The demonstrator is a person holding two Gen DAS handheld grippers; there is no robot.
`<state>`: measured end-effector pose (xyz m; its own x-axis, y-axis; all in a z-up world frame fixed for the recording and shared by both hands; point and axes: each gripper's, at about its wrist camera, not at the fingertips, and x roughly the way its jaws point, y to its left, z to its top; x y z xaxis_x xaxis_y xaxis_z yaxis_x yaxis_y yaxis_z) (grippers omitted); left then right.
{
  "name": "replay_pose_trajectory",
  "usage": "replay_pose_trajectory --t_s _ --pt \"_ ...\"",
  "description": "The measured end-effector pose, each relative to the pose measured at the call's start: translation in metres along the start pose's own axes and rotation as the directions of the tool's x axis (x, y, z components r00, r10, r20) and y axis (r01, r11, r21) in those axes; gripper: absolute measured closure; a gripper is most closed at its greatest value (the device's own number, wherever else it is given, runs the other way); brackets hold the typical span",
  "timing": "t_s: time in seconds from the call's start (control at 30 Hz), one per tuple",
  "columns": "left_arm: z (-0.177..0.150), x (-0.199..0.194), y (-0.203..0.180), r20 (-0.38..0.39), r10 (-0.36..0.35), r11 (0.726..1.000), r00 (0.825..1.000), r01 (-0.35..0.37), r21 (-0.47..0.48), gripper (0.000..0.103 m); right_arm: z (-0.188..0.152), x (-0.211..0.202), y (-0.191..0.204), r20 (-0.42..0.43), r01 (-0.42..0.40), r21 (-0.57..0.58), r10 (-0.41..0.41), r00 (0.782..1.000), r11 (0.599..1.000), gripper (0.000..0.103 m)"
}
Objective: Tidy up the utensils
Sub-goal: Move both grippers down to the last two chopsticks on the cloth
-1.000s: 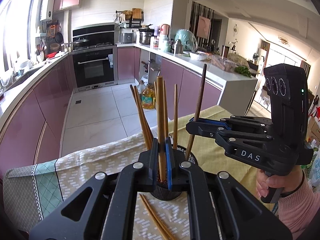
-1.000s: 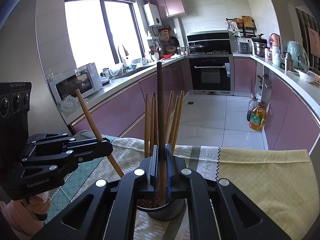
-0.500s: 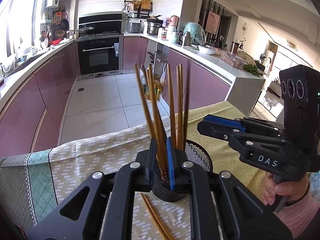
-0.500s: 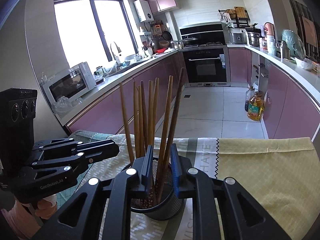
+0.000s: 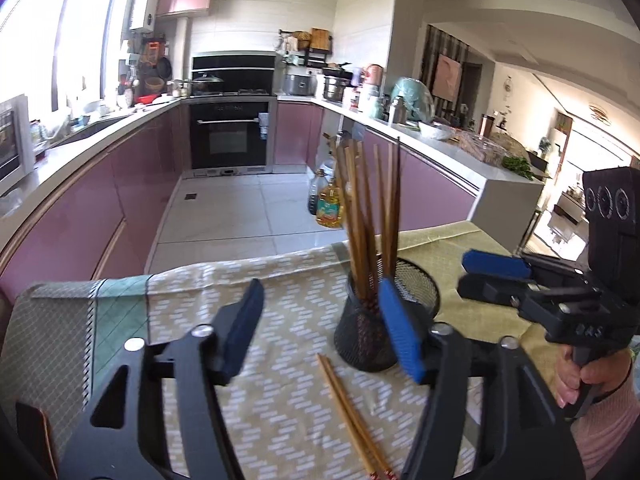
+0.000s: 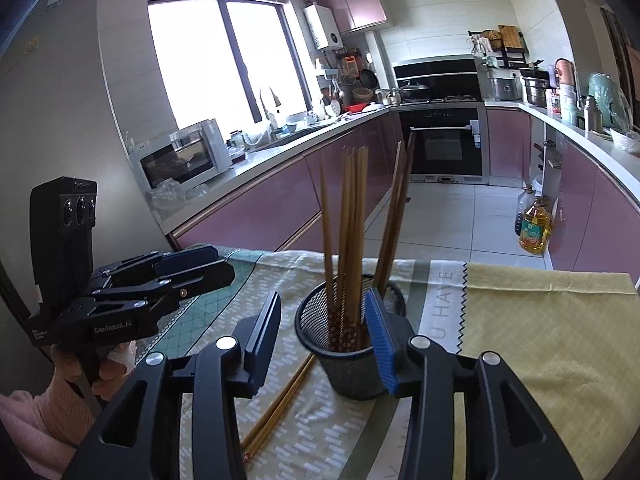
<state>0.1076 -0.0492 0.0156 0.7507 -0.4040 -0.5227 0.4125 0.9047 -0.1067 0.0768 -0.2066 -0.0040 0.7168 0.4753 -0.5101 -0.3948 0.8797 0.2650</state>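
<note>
The tabletop carries a patterned cloth in a kitchen with pink cabinets and an oven; a black mesh holder stands on it, filled with upright chopsticks. The right wrist view alone shows a microwave at 10 o'clock, the left wrist view alone a bright living area at 3 o'clock. Both the left tool and right tool are opening with nothing gripped, holder at 12 o'clock, and a loose chopstick pair lying on the cloth at the holder's 6 o'clock.
</note>
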Motion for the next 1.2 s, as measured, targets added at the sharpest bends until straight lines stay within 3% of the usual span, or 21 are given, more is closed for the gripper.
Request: replay_pose_trajectory --t_s 0.1,0.17,0.33,0.67,1.2 --pt "-0.015 -0.006 0.009 -0.015 0.032 0.999 0.999 -0.033 -0.014 0.031 -0.02 0.014 0.011 -0.069 -0.029 -0.013 0.028 0.997 0.999 0.058" --pt "-0.026 -0.007 0.015 -0.032 0.043 0.998 0.999 -0.044 -0.034 0.021 -0.034 0.026 0.018 -0.119 -0.038 -0.014 0.036 0.992 0.999 0.054" --pt "-0.051 -0.009 0.024 -0.055 0.09 0.994 0.994 -0.093 -0.054 0.011 -0.07 0.057 0.031 -0.236 -0.011 -0.03 0.003 0.972 0.999 0.053" --pt "-0.081 -0.007 0.029 -0.1 0.12 0.991 0.988 -0.125 -0.048 0.011 -0.091 0.076 0.041 -0.296 0.051 -0.074 -0.071 0.953 0.996 0.054" --pt "-0.096 -0.004 0.03 -0.144 0.095 0.993 0.985 -0.103 -0.051 0.019 -0.096 0.075 0.037 -0.315 0.099 -0.057 -0.111 0.943 0.994 0.07"
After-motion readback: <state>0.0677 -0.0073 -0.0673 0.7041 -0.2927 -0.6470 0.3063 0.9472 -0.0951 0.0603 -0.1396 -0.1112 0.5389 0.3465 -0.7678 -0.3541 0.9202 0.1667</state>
